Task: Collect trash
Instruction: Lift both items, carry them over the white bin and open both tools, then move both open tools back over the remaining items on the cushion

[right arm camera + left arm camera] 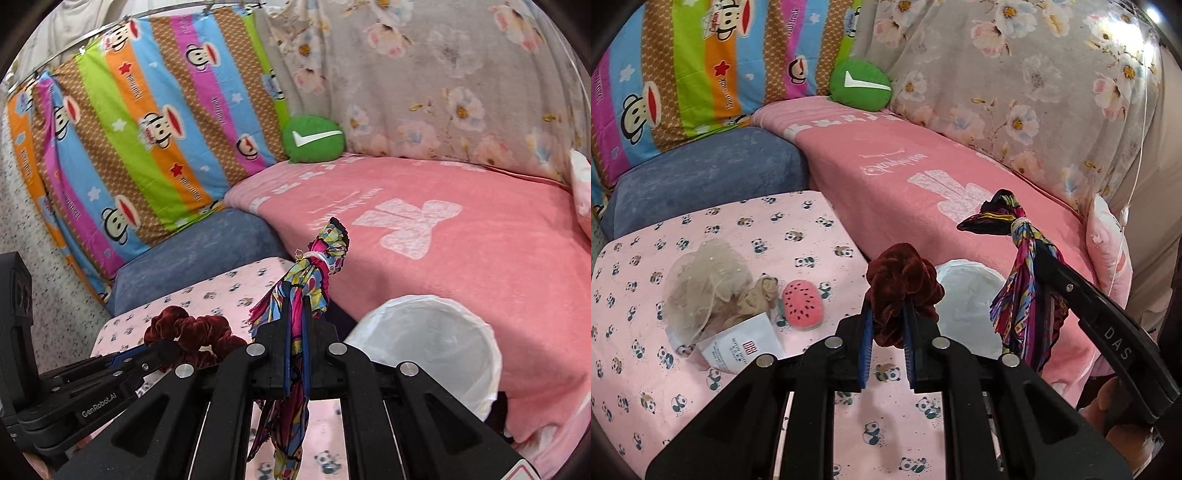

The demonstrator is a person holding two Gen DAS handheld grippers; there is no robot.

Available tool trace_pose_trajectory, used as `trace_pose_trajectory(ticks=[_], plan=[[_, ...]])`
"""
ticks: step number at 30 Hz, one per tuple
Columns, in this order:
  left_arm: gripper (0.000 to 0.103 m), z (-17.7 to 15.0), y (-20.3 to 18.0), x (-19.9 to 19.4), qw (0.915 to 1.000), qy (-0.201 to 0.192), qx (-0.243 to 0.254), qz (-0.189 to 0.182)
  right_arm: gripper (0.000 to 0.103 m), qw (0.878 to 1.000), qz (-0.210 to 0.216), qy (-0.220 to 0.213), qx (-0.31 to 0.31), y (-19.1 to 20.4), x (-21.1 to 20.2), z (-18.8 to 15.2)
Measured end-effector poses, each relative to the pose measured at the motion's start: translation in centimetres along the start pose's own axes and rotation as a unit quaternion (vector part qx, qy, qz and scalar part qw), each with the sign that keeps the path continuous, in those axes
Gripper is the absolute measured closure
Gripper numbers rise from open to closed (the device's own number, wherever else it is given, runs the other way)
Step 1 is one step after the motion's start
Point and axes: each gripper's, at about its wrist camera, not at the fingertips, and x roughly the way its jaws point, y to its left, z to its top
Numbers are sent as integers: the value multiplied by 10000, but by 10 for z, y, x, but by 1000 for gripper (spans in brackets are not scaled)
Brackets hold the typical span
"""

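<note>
My left gripper [888,314] is shut on a dark red velvet scrunchie [903,284], held above the panda-print table [738,387]. My right gripper [295,314] is shut on a knotted multicoloured cloth strip [314,266] that hangs down between its fingers. In the left wrist view the right gripper [1038,254] sits to the right with that cloth [1023,295]; in the right wrist view the left gripper [155,349] and scrunchie [192,330] sit at lower left. A white-lined bin [436,332] stands open between table and bed, just right of both grippers, also visible as the bin [967,299].
On the table lie a beige mesh pouf [701,284], a tan crumpled cloth [757,295], a white paper tag [746,347] and a watermelon-print pad [803,302]. A pink blanket [923,177], blue cushion [709,173] and green cushion [858,85] lie behind.
</note>
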Motion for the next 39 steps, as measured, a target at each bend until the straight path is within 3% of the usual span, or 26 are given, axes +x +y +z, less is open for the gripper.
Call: trace_pose_trajectory(ticks=[11, 23, 26, 28, 30, 39], plan=[[89, 8, -70, 31, 9980, 179, 458, -398, 98, 9977, -469, -66, 480, -73, -11, -2], [88, 11, -111, 56, 9952, 305, 710, -609, 95, 9957, -658, -5, 646, -105, -5, -6], [82, 12, -113, 62, 9954, 333, 666, -607, 90, 9950, -743, 15, 669, -110, -2, -6], [65, 11, -113, 66, 9956, 368, 655, -562, 84, 9945, -770, 32, 707, -112, 0, -7], [59, 10, -111, 67, 9961, 354, 639, -493, 76, 9941, -796, 14, 743, -113, -1, -6], [58, 11, -93, 65, 9977, 352, 484, -332, 72, 9952, -758, 44, 624, -102, 1, -7]])
